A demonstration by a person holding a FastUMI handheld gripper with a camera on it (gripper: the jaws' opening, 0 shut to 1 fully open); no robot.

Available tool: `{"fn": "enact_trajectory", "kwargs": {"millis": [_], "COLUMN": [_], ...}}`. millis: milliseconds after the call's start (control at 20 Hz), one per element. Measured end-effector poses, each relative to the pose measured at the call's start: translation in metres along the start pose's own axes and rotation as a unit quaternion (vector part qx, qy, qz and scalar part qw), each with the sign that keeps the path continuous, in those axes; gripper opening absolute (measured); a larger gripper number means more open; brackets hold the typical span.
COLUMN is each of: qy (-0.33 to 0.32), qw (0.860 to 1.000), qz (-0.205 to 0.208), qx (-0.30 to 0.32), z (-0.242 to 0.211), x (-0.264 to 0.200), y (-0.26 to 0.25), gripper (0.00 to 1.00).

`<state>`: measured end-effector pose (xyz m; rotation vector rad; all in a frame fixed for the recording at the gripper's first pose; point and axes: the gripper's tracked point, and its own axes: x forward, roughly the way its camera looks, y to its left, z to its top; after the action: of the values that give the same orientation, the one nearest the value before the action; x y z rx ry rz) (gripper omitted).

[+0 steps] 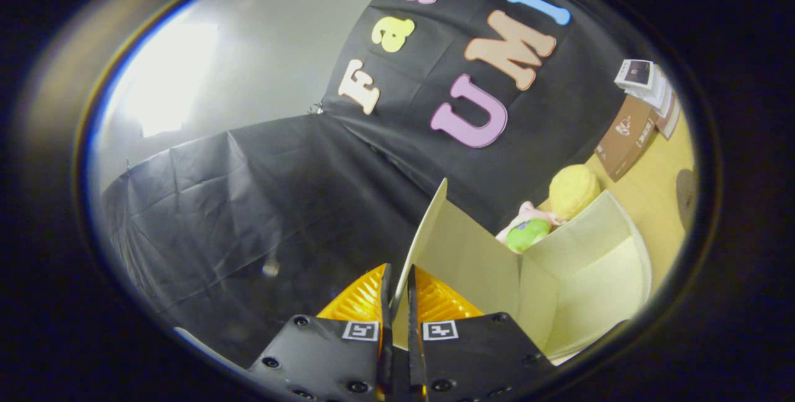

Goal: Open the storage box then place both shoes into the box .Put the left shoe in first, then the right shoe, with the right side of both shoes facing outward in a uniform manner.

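The gripper (pixel 397 293) pinches the raised thin lid flap (pixel 428 228) of the open cream fabric storage box (pixel 590 278); a plush toy (pixel 546 215) sits just behind the box.

**No legible wording; two coded markers**

Two square black-and-white coded markers (pixel 361 330) sit low in the frame, one on each finger of the gripper (pixel 397 278), which is closed on the storage box's flap (pixel 428 228). At the upper right, print on the brown carton (pixel 627 138) and the leaflets (pixel 643 79) is too small to read.
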<state>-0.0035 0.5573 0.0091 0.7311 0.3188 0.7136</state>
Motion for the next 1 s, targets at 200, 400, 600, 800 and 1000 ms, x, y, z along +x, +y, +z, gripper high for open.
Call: {"fn": "enact_trajectory", "kwargs": {"millis": [200, 400, 600, 800, 1000], "qy": [0.039, 0.098, 0.183, 0.18, 0.147], "qw": [0.999, 0.994, 0.981, 0.976, 0.976], "qz": [-0.01, -0.016, -0.022, -0.047, -0.067], "qx": [-0.026, -0.045, -0.056, -0.111, -0.146], "z": [-0.041, -0.107, -0.174, -0.173, -0.13], "x": [0.036, 0.063, 0.083, 0.082, 0.071], "y": [0.024, 0.03, 0.011, -0.017, -0.035], "gripper": [0.17, 0.23, 0.45, 0.72, 1.0]}}
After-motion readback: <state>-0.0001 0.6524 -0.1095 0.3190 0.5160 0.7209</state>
